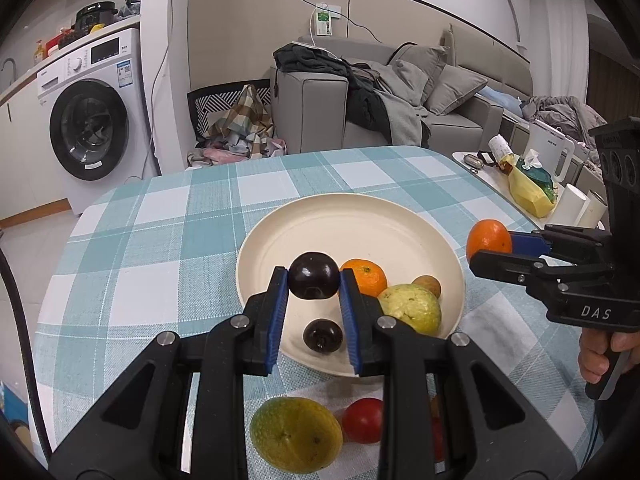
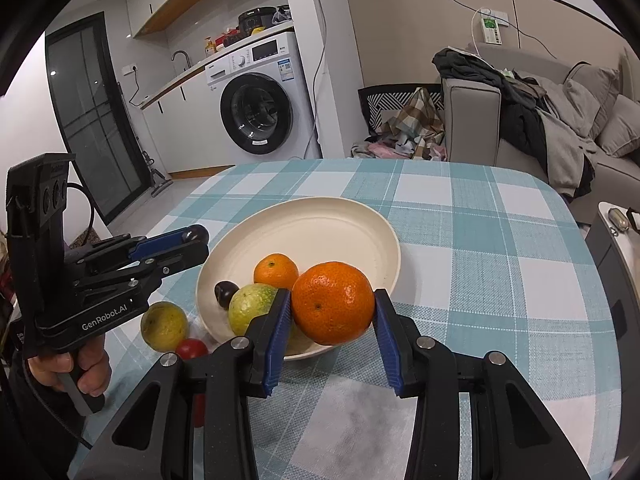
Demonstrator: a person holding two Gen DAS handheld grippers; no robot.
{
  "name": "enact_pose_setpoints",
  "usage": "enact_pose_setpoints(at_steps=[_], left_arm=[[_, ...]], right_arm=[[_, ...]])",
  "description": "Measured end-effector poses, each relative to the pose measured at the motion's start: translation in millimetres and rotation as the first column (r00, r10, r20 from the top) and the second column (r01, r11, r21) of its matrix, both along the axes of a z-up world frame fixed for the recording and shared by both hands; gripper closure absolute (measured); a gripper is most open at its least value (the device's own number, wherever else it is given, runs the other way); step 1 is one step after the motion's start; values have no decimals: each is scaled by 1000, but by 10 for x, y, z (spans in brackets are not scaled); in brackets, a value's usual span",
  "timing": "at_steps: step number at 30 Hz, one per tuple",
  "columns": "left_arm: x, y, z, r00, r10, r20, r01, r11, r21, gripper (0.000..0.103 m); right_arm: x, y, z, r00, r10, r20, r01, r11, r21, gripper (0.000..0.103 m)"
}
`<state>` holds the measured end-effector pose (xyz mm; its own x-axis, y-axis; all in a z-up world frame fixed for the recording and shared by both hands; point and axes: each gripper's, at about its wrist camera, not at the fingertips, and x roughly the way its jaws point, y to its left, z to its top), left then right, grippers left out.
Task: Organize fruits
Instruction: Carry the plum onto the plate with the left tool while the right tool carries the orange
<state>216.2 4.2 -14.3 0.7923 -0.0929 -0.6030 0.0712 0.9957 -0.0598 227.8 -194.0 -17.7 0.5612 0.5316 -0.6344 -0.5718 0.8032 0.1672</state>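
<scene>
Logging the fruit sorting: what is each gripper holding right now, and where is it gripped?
Left gripper pinches a dark plum across its sides; right gripper pinches an orange across its sides.

I see a round, dark purple plum (image 1: 314,275) lifted above a cream round plate (image 1: 352,216). In that plate lie a second dark plum (image 1: 322,335), a small orange mandarin (image 1: 366,276), a yellow-green guava (image 1: 412,307) and a brown kiwi (image 1: 428,285). A bigger orange mandarin (image 2: 333,303) is raised beside the plate's rim. On the checked cloth sit a yellow-green citrus (image 1: 295,434) and a red tomato (image 1: 363,420).

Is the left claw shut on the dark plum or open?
Shut: the left claw grips the dark round plum, blue pads pressing both sides.
</scene>
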Motion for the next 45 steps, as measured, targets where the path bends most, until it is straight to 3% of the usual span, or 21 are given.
enact_pose_setpoints(at_steps=[26,45], left_arm=[[327,-52,-268,997,-3,-75,6,999,47,80],[347,-188,-376,993,-36,-109,46,995,88,80]], right_arm=[[293,111,-207,997,-25,-69,24,1000,-13,61],[310,203,-249,999,-18,-51,17,999,-31,61]])
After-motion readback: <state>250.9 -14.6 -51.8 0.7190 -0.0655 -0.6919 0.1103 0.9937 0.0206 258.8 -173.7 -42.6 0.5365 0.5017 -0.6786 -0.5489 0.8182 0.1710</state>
